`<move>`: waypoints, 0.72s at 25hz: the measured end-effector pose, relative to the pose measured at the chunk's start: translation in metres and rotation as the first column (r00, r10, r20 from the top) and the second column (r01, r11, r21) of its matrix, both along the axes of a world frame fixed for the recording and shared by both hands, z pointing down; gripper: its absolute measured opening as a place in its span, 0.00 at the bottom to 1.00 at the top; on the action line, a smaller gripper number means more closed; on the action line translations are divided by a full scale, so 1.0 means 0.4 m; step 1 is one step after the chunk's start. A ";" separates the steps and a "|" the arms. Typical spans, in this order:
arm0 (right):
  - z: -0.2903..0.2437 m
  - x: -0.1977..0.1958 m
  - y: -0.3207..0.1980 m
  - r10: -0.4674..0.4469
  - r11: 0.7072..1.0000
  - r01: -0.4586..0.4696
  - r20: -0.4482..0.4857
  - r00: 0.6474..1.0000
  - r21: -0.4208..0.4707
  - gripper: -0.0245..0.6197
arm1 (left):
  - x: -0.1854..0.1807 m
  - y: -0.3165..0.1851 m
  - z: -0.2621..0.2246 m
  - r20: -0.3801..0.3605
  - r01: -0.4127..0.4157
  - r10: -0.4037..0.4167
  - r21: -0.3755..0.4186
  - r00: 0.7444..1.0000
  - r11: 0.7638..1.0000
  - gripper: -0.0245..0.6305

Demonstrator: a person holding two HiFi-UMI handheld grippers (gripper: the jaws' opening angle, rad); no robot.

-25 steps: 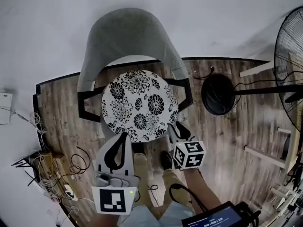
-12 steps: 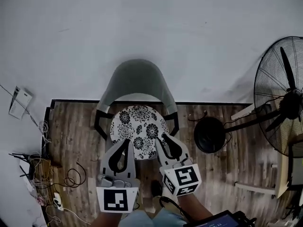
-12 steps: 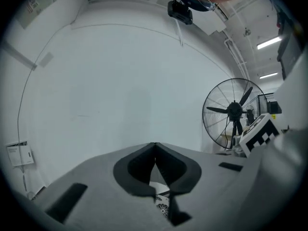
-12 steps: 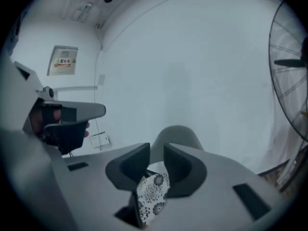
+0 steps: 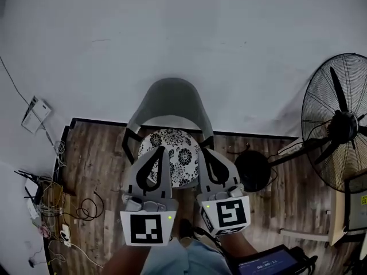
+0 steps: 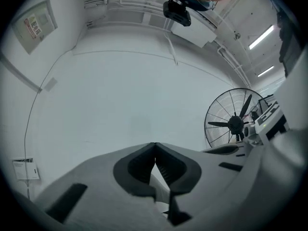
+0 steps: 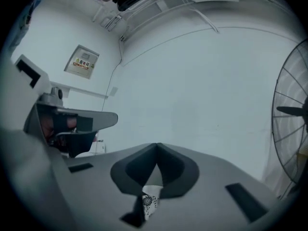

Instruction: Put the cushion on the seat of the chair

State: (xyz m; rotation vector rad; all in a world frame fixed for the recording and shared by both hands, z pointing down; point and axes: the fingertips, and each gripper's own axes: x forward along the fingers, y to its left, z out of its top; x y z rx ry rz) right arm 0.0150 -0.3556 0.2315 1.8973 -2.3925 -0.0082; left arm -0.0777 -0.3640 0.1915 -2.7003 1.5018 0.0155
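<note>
Floral round cushion [image 5: 175, 152] lies flat on the grey chair [image 5: 172, 99].
Left gripper [image 5: 160, 149] and right gripper [image 5: 202, 152] hover closed, empty; fan [image 5: 338, 125] right, cables [image 5: 51, 205] left.

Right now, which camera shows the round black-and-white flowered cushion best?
The head view: the round black-and-white flowered cushion lies on the seat of the grey shell chair, much of its top visible. The right gripper view catches only a small flowered sliver low down; the left gripper view shows none of it.

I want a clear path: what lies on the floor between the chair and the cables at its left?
Only bare wooden floor, shown in the head view.
</note>
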 end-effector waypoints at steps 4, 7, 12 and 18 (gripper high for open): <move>-0.039 -0.003 0.032 -0.002 0.999 0.002 -0.006 1.000 0.038 0.05 | -0.005 0.028 -0.024 -0.017 0.009 -0.009 0.018 1.000 1.000 0.05; -0.063 -0.001 0.048 -0.006 0.998 0.006 -0.005 1.000 0.062 0.05 | -0.008 0.039 -0.039 -0.012 0.017 -0.017 0.030 1.000 0.999 0.05; -0.081 -0.005 0.065 -0.023 0.996 0.025 -0.019 1.000 0.090 0.05 | -0.006 0.054 -0.057 -0.015 0.031 -0.030 0.053 0.999 0.998 0.05; -0.091 -0.014 0.078 -0.043 0.994 0.045 -0.024 0.999 0.103 0.05 | -0.006 0.069 -0.065 -0.006 0.036 -0.036 0.061 0.999 0.997 0.05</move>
